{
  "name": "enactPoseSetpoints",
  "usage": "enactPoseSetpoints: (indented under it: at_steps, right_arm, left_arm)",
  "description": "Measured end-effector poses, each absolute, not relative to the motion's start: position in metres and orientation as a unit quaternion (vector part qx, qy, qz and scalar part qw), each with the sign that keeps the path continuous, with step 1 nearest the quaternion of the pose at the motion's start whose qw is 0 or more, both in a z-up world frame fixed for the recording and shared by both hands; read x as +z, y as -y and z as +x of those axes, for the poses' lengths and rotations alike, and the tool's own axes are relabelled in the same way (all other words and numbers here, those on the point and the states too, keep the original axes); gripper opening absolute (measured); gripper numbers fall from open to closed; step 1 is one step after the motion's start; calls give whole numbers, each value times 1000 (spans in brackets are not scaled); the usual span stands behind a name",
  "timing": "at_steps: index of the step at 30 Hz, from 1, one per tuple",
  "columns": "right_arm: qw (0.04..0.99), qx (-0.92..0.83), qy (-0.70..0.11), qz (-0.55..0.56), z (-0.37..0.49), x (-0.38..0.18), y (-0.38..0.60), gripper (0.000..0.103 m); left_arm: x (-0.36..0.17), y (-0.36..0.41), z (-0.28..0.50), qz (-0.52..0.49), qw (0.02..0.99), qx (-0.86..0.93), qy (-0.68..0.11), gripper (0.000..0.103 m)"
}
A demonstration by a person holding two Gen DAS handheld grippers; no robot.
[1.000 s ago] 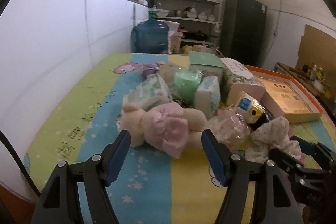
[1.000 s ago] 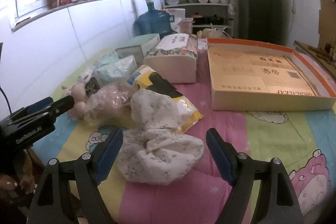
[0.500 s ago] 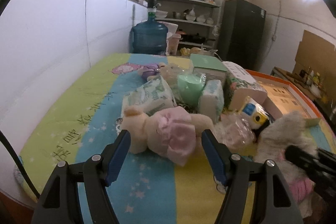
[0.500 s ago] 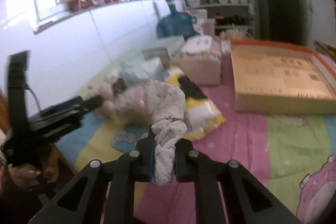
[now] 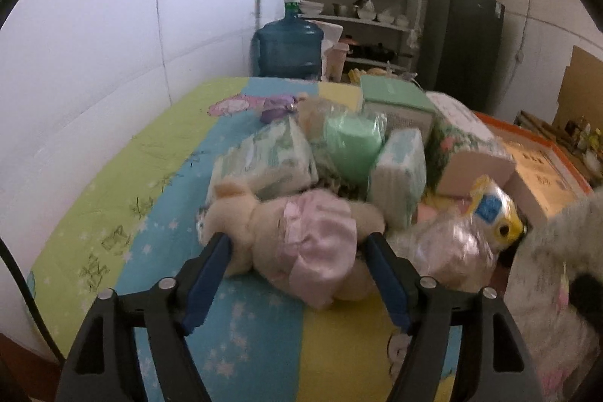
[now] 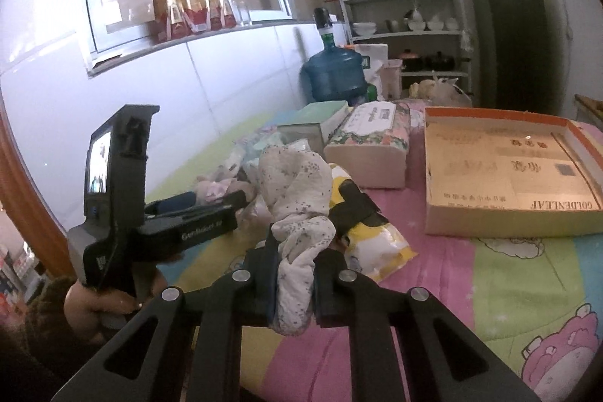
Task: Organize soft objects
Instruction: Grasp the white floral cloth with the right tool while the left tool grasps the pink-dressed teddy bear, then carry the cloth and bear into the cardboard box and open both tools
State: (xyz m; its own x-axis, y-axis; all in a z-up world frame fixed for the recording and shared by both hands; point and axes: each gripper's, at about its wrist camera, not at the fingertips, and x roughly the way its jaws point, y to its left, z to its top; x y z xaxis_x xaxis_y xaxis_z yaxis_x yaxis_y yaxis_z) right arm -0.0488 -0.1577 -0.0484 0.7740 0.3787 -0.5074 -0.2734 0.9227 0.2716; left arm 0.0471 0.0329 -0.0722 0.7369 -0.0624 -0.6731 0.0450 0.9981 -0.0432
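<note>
Near the bed's front edge, a white speckled cloth [image 6: 297, 210] is pinched upright in the right gripper [image 6: 294, 274]; the left gripper [image 5: 297, 243], angled downward, is spread wide around a plush bear [image 5: 301, 232].

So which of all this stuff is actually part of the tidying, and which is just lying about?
Part of the job:
white speckled cloth, clamped in right gripper
cream plush toy in pink dress, between open left gripper

Lying about:
blue water jug
orange-rimmed cardboard tray

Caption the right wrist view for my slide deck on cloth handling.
Right gripper shut on a white speckled cloth, lifted before an open cardboard box.
</note>
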Motion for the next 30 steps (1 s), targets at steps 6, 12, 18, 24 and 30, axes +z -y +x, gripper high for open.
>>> enactPoseSetpoints:
  at_steps: [6,12,18,24,30]
  right_arm:
    - [934,183,-289,101,-43,-51,163,14]
    - [935,190,-282,100,-45,-49,168,14]
    - [937,199,-267,106,-46,-43,175,14]
    - [947,186,-236,114,-47,-27,197,14]
    - [959,134,-213,127,-50,-14,243,14]
  left_arm:
    - [-81,-48,43,-63,920,-47,-385,37]
    - [-71,-56,43,-80,926,-53,-366,29]
    - [-42,-40,15,-34,948,-59,-310,29]
    - [-8,-8,-2,-14,959,-105,-264,29]
    - [10,41,9,-16,951,-169,-259,29]
